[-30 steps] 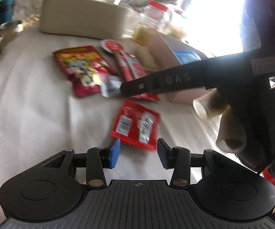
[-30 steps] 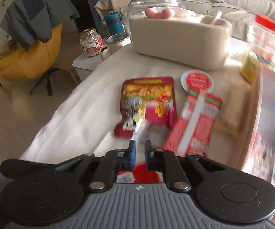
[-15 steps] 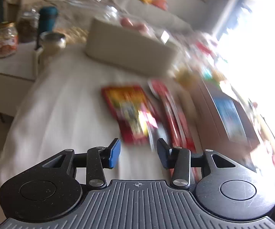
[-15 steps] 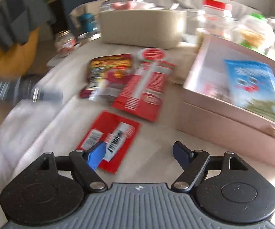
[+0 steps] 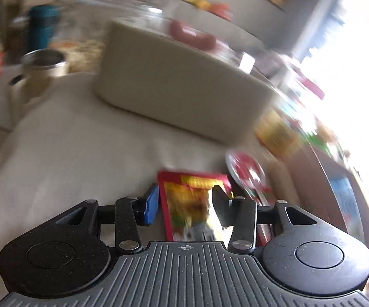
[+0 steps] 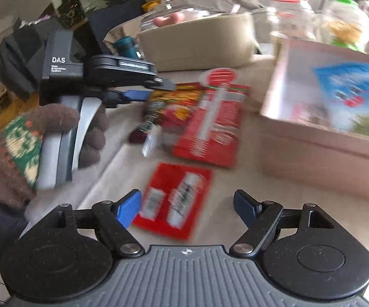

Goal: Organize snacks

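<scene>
Cream cloth-covered table (image 6: 235,184), strewn snack packets (image 6: 174,199), both tongs (image 6: 187,207) opening, empty.

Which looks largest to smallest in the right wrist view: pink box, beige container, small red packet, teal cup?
1. pink box
2. beige container
3. small red packet, though nearness to the camera enlarges it
4. teal cup, partly hidden, farthest

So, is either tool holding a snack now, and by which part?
Nothing is held: the left tool and right tool are opening over packets, gripping none.
</scene>
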`<state>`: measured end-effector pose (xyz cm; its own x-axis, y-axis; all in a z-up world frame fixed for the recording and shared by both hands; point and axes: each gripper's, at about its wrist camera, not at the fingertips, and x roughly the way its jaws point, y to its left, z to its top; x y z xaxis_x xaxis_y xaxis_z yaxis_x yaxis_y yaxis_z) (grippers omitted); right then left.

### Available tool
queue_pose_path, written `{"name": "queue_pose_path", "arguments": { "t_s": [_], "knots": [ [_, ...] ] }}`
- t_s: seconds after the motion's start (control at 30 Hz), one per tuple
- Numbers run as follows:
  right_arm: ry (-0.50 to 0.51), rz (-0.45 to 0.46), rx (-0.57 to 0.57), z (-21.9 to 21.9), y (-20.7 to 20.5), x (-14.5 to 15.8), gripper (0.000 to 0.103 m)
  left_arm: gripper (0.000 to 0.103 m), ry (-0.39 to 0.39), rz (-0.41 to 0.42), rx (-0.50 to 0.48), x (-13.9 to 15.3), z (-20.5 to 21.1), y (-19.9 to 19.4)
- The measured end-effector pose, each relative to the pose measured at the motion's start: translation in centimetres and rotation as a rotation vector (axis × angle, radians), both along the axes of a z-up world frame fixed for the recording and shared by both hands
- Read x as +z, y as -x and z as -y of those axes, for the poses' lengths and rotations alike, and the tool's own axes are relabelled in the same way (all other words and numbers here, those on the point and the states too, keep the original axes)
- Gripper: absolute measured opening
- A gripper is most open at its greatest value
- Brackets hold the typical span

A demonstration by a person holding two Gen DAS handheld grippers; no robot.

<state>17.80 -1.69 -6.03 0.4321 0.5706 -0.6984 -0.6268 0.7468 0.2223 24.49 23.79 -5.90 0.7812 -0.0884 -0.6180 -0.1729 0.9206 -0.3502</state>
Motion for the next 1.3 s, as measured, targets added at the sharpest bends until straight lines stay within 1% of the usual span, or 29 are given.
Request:
{"name": "queue_pose_path", "arguments": {
  "t_s": [0.03,0.07,0.1,0.13,0.17,0.23,0.3,0.33,0.4,0.47,0.5,0.57,0.63,0.67,0.7,0.73,0.77,0.8,0.83,0.87,0.9,0.93,0.97,1.0,1.07,1.17,1.23,1.3],
  "knots": [
    [0.023,0.023,0.015,-0.7,0.2,0.0,0.078,0.049,-0.029,-0.008,-0.039,0.0,0.6,0.4],
    [0.051,0.049,0.030,-1.2,0.6,0.0,0.072,0.052,-0.047,-0.019,-0.074,0.0,1.2,0.9],
    [0.074,0.074,0.050,-1.4,1.2,-0.1,0.066,0.052,-0.050,-0.022,-0.101,0.0,1.6,1.5],
    [0.089,0.092,0.064,-1.2,1.6,0.0,0.058,0.052,-0.031,-0.022,-0.123,0.0,1.8,2.2],
    [0.088,0.096,0.071,-0.7,2.0,0.1,0.056,0.050,0.005,-0.027,-0.145,-0.1,1.9,2.8],
    [0.061,0.057,0.066,1.2,2.2,0.4,0.042,0.048,0.069,-0.028,-0.175,-0.3,2.2,4.0],
    [0.042,0.027,0.043,3.4,2.4,0.6,0.036,0.048,0.108,-0.024,-0.188,-0.3,2.9,5.3],
    [0.051,0.032,0.026,4.3,2.7,0.6,0.033,0.048,0.130,-0.018,-0.189,-0.3,3.0,5.7],
    [0.080,0.058,-0.014,6.2,3.1,0.6,0.033,0.048,0.194,0.004,-0.181,-0.3,3.2,6.0],
    [0.073,0.064,-0.044,7.8,3.1,0.6,0.033,0.048,0.254,0.042,-0.159,0.2,3.0,5.8],
    [0.062,0.062,-0.065,8.6,3.2,0.6,0.033,0.048,0.266,0.068,-0.153,0.5,3.1,5.4],
    [0.045,0.068,-0.102,10.0,3.3,0.1,0.033,0.050,0.262,0.104,-0.133,0.9,3.5,4.7],
    [0.014,0.076,-0.125,10.8,3.5,-0.3,0.033,0.054,0.238,0.108,-0.097,0.5,4.1,3.6],
    [-0.008,0.075,-0.132,11.1,3.6,-0.5,0.034,0.055,0.224,0.093,-0.083,0.0,4.4,3.0],
    [-0.027,0.077,-0.140,11.3,3.7,-0.7,0.035,0.055,0.211,0.067,-0.071,-0.5,4.5,2.5],
    [-0.043,0.080,-0.144,11.4,4.0,-0.8,0.037,0.054,0.207,0.041,-0.064,-0.8,4.5,1.9],
    [-0.059,0.085,-0.143,11.7,4.2,-0.9,0.039,0.053,0.215,0.030,-0.060,-1.1,4.6,1.7],
    [-0.075,0.091,-0.140,11.8,4.3,-1.0,0.043,0.052,0.223,0.036,-0.060,-1.2,4.6,1.8],
    [-0.080,0.093,-0.138,11.8,4.4,-1.0,0.045,0.047,0.225,0.049,-0.067,-1.1,4.6,2.0],
    [-0.081,0.093,-0.136,11.8,4.4,-1.0,0.046,0.036,0.227,0.055,-0.072,-0.9,4.6,2.3],
    [-0.085,0.092,-0.135,11.8,4.2,-1.0,0.047,0.031,0.239,0.051,-0.068,-0.6,4.5,2.5],
    [-0.089,0.090,-0.134,11.8,4.0,-1.0,0.049,0.026,0.267,0.060,-0.071,-0.4,4.4,2.8],
    [-0.092,0.089,-0.134,11.8,3.8,-1.1,0.049,0.022,0.289,0.081,-0.087,0.0,4.4,3.2],
    [-0.093,0.089,-0.135,11.7,3.8,-1.0,0.049,0.021,0.291,0.105,-0.108,0.6,4.7,3.5],
    [-0.095,0.087,-0.137,11.5,3.6,-0.9,0.049,0.020,0.255,0.142,-0.149,1.9,5.8,4.0],
    [-0.096,0.088,-0.138,11.5,3.5,-1.0,0.049,0.017,0.211,0.183,-0.237,3.9,8.0,4.1],
    [-0.097,0.088,-0.139,11.5,3.5,-1.0,0.049,0.017,0.189,0.186,-0.272,4.4,9.6,3.4],
    [-0.101,0.087,-0.143,11.6,3.7,-1.0,0.049,0.020,0.170,0.144,-0.278,3.9,10.9,2.6]
  ]
}}
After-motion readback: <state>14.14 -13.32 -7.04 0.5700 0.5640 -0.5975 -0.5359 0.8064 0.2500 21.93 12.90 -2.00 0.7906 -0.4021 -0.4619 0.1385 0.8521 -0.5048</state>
